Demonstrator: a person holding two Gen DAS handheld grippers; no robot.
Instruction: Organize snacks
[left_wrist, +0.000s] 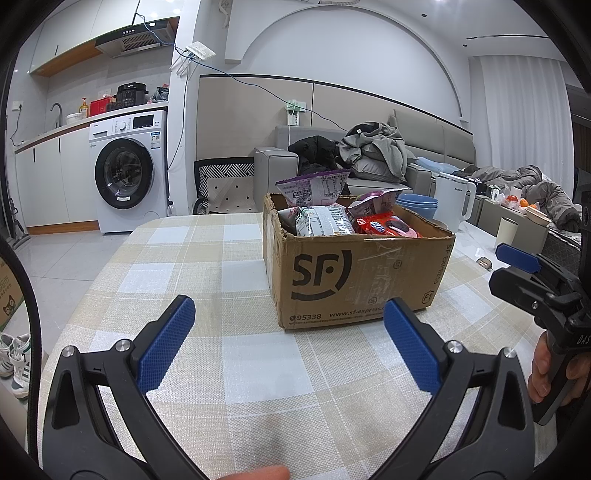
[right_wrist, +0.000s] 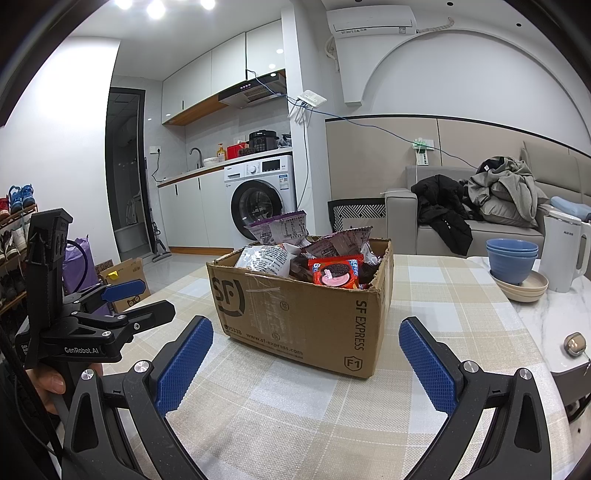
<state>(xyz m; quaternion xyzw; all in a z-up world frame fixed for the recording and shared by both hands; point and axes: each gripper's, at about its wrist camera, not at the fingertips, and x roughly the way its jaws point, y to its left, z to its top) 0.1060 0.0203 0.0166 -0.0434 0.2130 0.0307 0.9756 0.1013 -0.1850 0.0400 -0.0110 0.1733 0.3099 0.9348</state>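
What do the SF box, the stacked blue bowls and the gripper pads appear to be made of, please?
SF box: brown corrugated cardboard, matte, judging by its torn, frayed rim and tape residue.
Blue bowls: smooth with a soft sheen, probably plastic or glazed ceramic; the look leaves it open.
Pads of the right hand-held gripper: blue with a fine knurled grid, likely rubber or printed plastic.

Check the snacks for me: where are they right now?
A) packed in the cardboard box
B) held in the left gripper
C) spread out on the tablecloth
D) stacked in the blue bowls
A: the snack bags sit inside the open cardboard box, while the left gripper and right gripper are both open and hold nothing, short of the box.
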